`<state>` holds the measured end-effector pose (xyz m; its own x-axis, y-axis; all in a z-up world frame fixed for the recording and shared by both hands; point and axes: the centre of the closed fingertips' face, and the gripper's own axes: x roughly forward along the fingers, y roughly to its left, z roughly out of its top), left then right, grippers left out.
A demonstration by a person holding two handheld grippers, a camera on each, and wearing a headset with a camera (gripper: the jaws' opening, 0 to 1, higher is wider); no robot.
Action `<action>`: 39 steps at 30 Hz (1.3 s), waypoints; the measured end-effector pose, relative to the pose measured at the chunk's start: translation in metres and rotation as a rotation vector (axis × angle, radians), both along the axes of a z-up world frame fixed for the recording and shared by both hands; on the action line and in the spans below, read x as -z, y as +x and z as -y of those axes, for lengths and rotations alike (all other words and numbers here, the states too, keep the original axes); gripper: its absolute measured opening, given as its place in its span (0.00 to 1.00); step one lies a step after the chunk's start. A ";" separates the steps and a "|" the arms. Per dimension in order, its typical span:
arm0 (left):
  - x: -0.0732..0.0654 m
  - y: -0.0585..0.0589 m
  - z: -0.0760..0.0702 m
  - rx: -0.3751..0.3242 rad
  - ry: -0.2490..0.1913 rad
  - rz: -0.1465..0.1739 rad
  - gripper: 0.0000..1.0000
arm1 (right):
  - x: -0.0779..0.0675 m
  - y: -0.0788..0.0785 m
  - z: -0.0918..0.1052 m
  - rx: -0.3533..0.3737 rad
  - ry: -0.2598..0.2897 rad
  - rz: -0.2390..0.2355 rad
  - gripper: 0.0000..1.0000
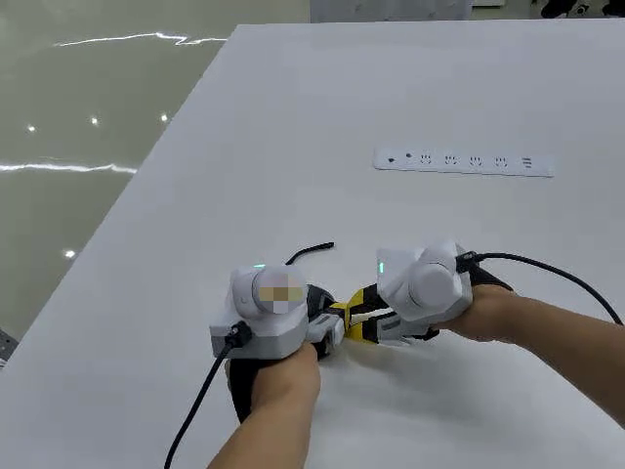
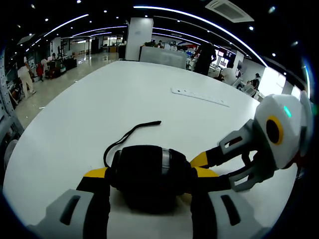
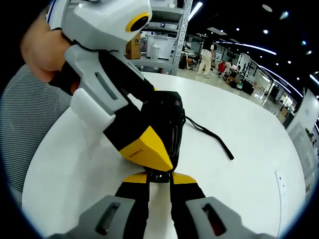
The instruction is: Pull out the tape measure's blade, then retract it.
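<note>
tape measure: black rounded case on smooth white desk, open top ahead | left tongs clamped round the case | right tongs pinched together on its front end | flat power strip well apart

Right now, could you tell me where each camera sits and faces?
Head view: on the person's head, looking down at the table; both hands show.
Left gripper view: on the left claw, facing the tape measure between its jaws.
Right gripper view: on the right claw, facing that tape measure from the opposite side; the left hand shows.
Shared: both gripper views show the black strap.
</note>
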<state>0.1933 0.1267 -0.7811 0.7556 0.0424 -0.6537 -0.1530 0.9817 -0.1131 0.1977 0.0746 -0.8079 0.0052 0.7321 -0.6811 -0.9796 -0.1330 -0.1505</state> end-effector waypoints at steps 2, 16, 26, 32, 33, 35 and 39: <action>0.002 -0.001 0.001 0.012 0.008 -0.013 0.63 | 0.001 0.002 0.000 0.008 0.004 -0.003 0.15; 0.017 -0.012 0.003 0.040 -0.030 -0.074 0.60 | -0.002 0.005 0.001 0.030 0.005 0.004 0.22; 0.009 -0.014 -0.003 0.073 -0.009 -0.063 0.66 | -0.003 0.007 0.001 0.041 0.003 0.003 0.24; 0.007 -0.015 -0.007 0.108 0.010 -0.058 0.68 | -0.008 0.003 0.004 0.053 0.002 -0.004 0.27; 0.005 -0.016 -0.007 0.113 0.012 -0.057 0.68 | -0.009 0.004 0.005 0.055 0.002 -0.001 0.27; 0.005 -0.016 -0.004 0.140 0.013 -0.057 0.68 | -0.011 0.004 0.008 0.071 0.006 -0.004 0.27; 0.003 -0.017 0.003 0.224 0.022 -0.070 0.69 | -0.017 0.005 0.014 0.107 0.021 -0.010 0.30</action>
